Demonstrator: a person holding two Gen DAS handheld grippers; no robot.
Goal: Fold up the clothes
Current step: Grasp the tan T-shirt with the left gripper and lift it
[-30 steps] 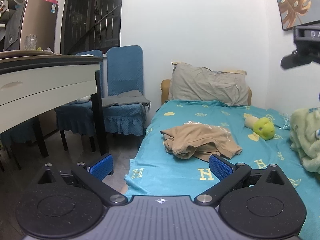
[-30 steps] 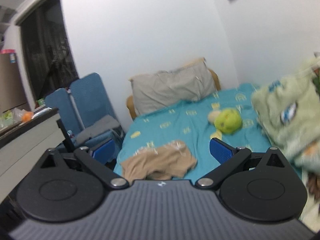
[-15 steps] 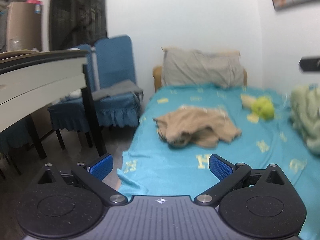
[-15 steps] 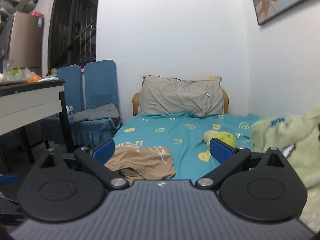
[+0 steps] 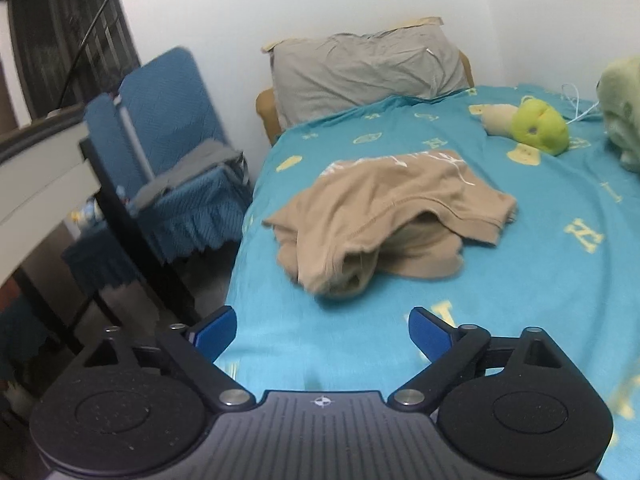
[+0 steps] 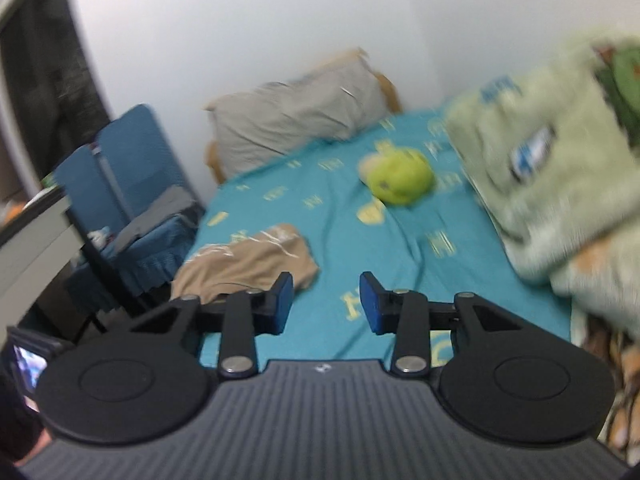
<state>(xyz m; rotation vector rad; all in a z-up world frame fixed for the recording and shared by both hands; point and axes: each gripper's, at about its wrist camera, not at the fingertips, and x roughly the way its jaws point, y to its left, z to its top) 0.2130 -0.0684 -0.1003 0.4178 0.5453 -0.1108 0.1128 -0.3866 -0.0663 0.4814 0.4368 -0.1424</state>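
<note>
Tan shirt (image 5: 394, 216) lying crumpled on bed (image 5: 540, 264); left claw (image 5: 322, 330) and right claw (image 6: 326, 302) both hovering spread, empty.

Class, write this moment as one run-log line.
stage: approach | tan shirt: crumpled on teal bedsheet | left claw: open, empty | right claw: open, empty

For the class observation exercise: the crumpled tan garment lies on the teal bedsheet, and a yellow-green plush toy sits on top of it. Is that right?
Not quite. The tan garment does lie crumpled on the teal bedsheet, but the plush toy sits apart from it, farther up the bed toward the pillow. The left wrist view shows this.
</note>
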